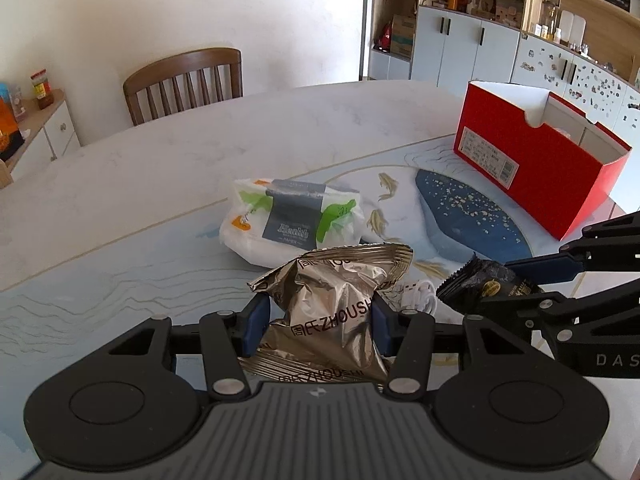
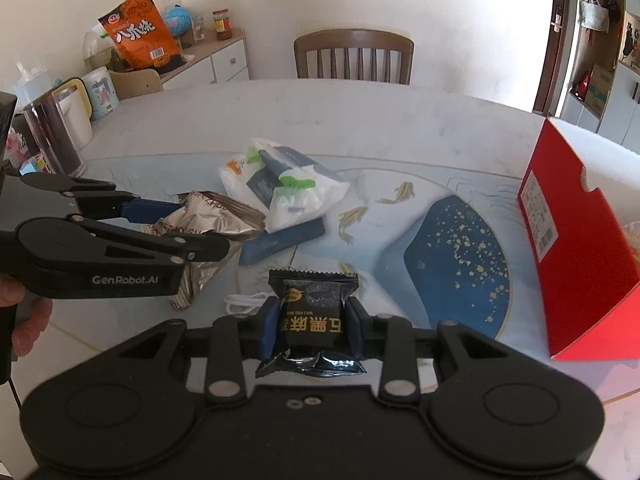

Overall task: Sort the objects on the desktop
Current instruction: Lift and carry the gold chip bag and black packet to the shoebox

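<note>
My left gripper (image 1: 320, 312) is shut on a crumpled silver foil snack packet (image 1: 332, 292), its blue pads pressing both sides. From the right wrist view the same gripper (image 2: 200, 226) holds that foil packet (image 2: 224, 216) at the left. My right gripper (image 2: 313, 320) is shut on a small black snack packet (image 2: 314, 300), held just above the table. In the left wrist view it (image 1: 520, 284) comes in from the right with the black packet (image 1: 476, 286). An open red cardboard box (image 1: 532, 164) (image 2: 576, 240) stands at the right.
A white pack of tissues (image 1: 292, 216) (image 2: 280, 192) lies mid-table beyond both packets. A coiled white cable (image 1: 420, 294) (image 2: 244, 304) lies between the grippers. A wooden chair (image 2: 354, 56) stands at the far edge. A dark pitcher (image 2: 52, 136) and mugs stand at the left.
</note>
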### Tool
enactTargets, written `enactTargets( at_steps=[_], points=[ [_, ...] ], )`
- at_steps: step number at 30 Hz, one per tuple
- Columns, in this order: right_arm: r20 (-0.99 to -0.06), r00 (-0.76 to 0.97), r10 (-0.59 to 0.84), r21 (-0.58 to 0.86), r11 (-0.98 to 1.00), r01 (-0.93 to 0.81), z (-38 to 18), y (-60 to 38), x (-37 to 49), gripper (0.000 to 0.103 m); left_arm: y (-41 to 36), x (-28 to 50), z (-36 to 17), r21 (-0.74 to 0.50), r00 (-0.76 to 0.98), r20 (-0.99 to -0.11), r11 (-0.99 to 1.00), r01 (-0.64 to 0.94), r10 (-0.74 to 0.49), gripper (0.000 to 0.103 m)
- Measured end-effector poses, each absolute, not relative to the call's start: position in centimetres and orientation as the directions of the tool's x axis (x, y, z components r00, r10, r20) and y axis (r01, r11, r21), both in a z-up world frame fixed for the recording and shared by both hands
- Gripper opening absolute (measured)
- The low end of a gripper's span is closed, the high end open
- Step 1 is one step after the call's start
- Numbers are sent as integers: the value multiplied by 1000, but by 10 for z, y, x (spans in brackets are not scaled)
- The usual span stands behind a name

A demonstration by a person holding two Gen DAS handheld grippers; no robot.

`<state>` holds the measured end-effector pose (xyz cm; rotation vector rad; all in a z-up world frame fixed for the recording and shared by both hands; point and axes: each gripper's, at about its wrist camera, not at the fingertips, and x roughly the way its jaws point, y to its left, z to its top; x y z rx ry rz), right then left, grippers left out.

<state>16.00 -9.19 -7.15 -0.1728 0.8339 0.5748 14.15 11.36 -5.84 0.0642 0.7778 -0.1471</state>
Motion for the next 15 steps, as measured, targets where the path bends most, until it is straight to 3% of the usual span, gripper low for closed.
enactTargets(
  at_steps=[15],
  points=[
    [-693, 571, 441, 82, 834, -546, -32, -121, 140, 33, 94, 115, -16, -8, 703, -701, 988, 156, -117, 51]
  ],
)
